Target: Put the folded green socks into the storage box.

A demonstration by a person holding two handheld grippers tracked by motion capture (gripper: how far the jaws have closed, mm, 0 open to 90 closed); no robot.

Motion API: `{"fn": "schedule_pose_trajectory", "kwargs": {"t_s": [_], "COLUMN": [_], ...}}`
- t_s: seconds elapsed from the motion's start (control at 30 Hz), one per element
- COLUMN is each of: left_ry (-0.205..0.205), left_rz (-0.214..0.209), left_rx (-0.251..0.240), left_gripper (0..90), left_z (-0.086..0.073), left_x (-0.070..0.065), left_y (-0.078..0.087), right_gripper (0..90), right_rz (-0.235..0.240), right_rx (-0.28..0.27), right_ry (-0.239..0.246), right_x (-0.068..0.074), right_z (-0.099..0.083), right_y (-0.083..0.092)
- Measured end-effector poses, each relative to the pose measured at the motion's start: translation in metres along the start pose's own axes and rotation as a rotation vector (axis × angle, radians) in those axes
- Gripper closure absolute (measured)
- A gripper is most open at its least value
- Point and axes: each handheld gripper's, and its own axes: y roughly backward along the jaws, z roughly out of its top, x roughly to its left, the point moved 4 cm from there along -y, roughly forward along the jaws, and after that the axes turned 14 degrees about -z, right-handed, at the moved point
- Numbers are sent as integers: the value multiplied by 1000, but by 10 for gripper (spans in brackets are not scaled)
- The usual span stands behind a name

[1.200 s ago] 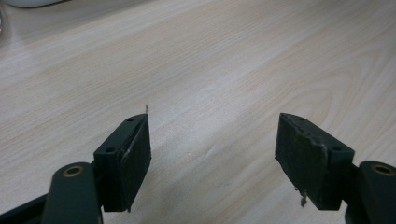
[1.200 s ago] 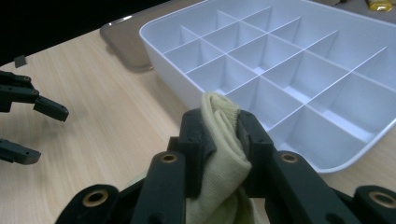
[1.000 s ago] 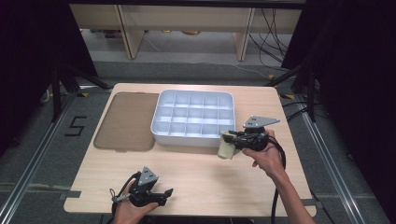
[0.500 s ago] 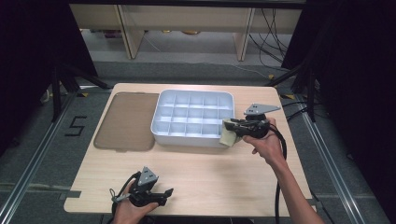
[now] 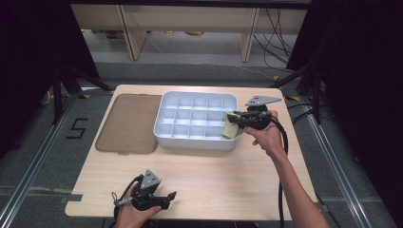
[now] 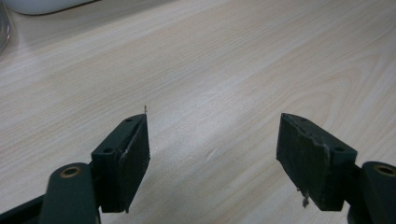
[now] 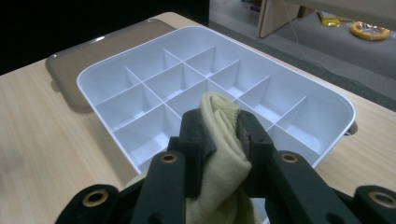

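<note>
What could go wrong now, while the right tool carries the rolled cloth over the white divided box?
1. The right tool pinches the pale yellow cloth only across a fold; loose fabric hangs below, so it may catch on a divider of the white box or land across two compartments.
2. The compartments look small beside the bundle, so the cloth may not sit fully inside.
3. The left tool is open and far from the box, so a push could slide the box.
</note>
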Motion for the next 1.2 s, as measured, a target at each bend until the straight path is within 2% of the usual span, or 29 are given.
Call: {"fn": "schedule_pose_trajectory", "kwargs": {"t_s": [0.1,0.2,0.23,0.27,0.33,0.37,0.4,0.43,0.47,0.5,0.53,0.57,0.7,0.8,0.87,0.9,0.93,0.97,1.0,1.03,1.07,1.1,1.2], "left_ry": [0,-3,-2,-16,-7,1,10,-9,-12,-28,-12,0,-3,-2,-2,13,-5,-21,-5,-2,0,0,-12], "left_rz": [-7,-14,-13,-17,-10,-14,-16,-14,-13,-19,-19,-21,-24,-24,-24,-24,-22,-22,-23,-26,-27,-26,-24], "left_rx": [-1,0,-3,16,-19,-20,-22,-15,-7,17,-9,-21,-21,-20,-21,-20,-6,13,-16,-15,-20,-20,-10], "left_gripper": [253,253,252,250,245,240,239,238,237,237,237,237,237,237,237,237,237,237,237,237,237,237,237], "left_z": [0,0,1,0,2,2,1,2,1,1,2,2,2,2,2,1,1,1,2,2,2,2,1], "left_x": [0,0,0,1,0,0,0,0,0,1,-1,-2,-3,-3,-3,-3,-2,-1,-2,-3,-3,-3,-2], "left_y": [0,0,1,2,1,1,1,1,2,3,1,0,-1,0,0,0,0,2,0,0,0,0,-1], "right_gripper": [742,742,742,742,742,742,742,742,742,742,742,742,741,741,741,741,741,741,741,741,741,741,741], "right_rz": [-17,-26,-39,-43,-47,-46,-55,-54,-61,-59,-67,-67,-70,-92,-102,-101,-103,-116,-120,-126,-125,-134,-145], "right_rx": [3,14,1,8,22,27,21,17,37,40,31,48,53,83,91,89,89,88,102,109,110,110,116], "right_ry": [12,1,4,12,12,5,22,11,14,14,23,23,25,48,44,64,71,58,75,65,82,77,112], "right_x": [-5,-6,-7,-9,-10,-10,-12,-12,-12,-12,-12,-11,-8,-10,-10,-11,-11,-10,-10,-9,-9,-8,-11], "right_z": [2,4,5,6,5,5,4,3,2,1,1,1,0,-3,-5,-6,-6,-7,-8,-9,-10,-11,-14], "right_y": [-5,-8,-11,-11,-13,-15,-17,-20,-20,-22,-24,-25,-33,-38,-41,-43,-45,-46,-47,-48,-49,-50,-52]}}
